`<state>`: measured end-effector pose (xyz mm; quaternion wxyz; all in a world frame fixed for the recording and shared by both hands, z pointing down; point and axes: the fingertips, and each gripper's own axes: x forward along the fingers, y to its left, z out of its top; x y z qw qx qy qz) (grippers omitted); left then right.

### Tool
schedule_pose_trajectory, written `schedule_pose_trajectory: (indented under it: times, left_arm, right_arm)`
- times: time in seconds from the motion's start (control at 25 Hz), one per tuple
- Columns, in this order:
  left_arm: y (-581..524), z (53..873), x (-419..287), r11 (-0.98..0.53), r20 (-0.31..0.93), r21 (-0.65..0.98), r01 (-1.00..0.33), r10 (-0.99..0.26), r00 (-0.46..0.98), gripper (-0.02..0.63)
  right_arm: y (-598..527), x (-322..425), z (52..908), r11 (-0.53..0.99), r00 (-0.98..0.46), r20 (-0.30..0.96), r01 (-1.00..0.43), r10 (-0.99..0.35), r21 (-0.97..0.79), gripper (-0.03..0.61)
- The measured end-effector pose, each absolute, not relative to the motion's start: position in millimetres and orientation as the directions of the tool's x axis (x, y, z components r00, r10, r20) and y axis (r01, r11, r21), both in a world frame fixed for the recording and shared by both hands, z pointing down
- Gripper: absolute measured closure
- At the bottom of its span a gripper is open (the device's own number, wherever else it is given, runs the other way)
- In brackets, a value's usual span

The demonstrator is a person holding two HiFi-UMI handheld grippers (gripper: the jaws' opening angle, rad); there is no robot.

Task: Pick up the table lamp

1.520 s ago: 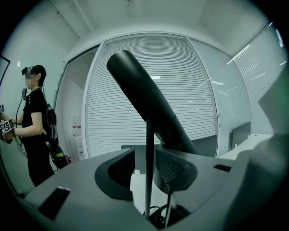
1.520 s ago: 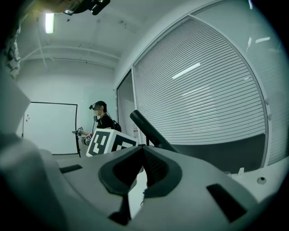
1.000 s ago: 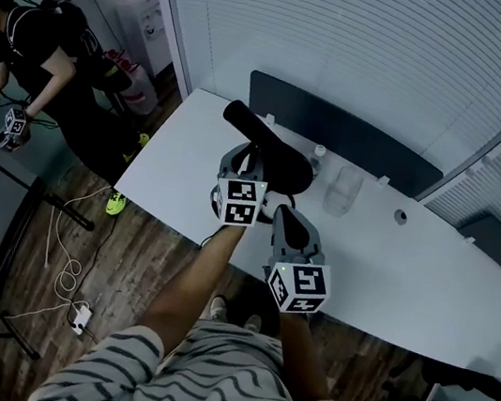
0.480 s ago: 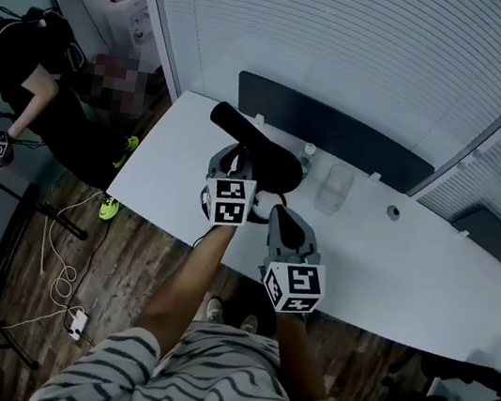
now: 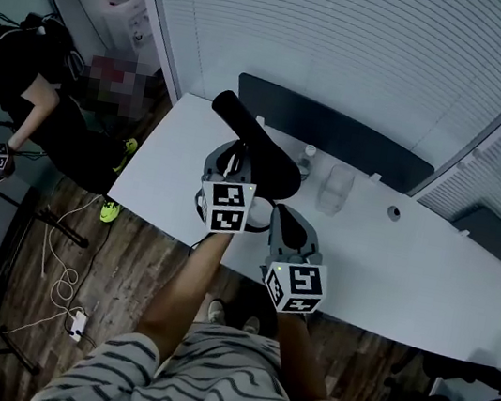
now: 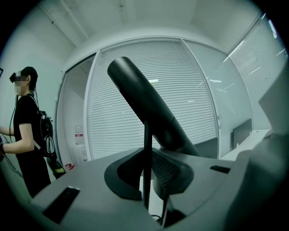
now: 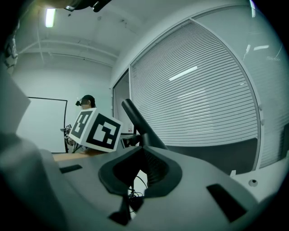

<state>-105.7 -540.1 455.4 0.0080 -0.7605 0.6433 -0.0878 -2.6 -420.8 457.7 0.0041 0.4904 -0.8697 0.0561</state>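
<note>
The black table lamp (image 5: 257,148) has a long tube-shaped head slanting up to the left and a thin stem. My left gripper (image 5: 233,165) is shut on that stem (image 6: 147,149), and the lamp head (image 6: 149,108) rises just beyond the jaws. The lamp hangs a little above the white table (image 5: 410,269). My right gripper (image 5: 289,232) hovers beside it on the right, above the table's near edge, shut with nothing in it. From the right gripper (image 7: 143,155) I see the lamp head (image 7: 135,118) behind the left gripper's marker cube (image 7: 95,128).
A clear cup (image 5: 336,190) and a small bottle (image 5: 307,160) stand just right of the lamp. A dark panel (image 5: 338,133) runs along the table's back edge before the blinds. A person (image 5: 23,81) stands at the far left. Cables (image 5: 66,278) lie on the wooden floor.
My left gripper has risen with the lamp's stem in it, so the lamp head sits higher and nearer the camera. The right gripper has stayed where it was.
</note>
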Motion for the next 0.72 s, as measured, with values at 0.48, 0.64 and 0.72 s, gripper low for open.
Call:
schedule_pose_trajectory:
  times: [0.48, 0.64, 0.72]
  left_arm:
    - [-490.8, 409.6, -109.4, -0.206, 0.085, -0.116, -0.972, -0.977, 0.197, 0.557]
    - [-474.7, 409.6, -107.1, -0.223, 0.082, -0.111, -0.968, -0.973, 0.215, 0.557]
    - [-467.1, 411.0, -104.4, -0.232, 0.085, -0.11, -0.967, -0.971, 0.223, 0.557]
  right_arm:
    - [-412.0, -11.5, 422.6, 0.518, -0.519, -0.009, -0.851, -0.854, -0.085, 0.568]
    - [-407.8, -11.1, 414.1, 0.517, -0.516, -0.028, -0.853, -0.856, -0.077, 0.568]
    - [-407.4, -9.5, 413.3, 0.516, -0.515, -0.029, -0.853, -0.856, -0.074, 0.568]
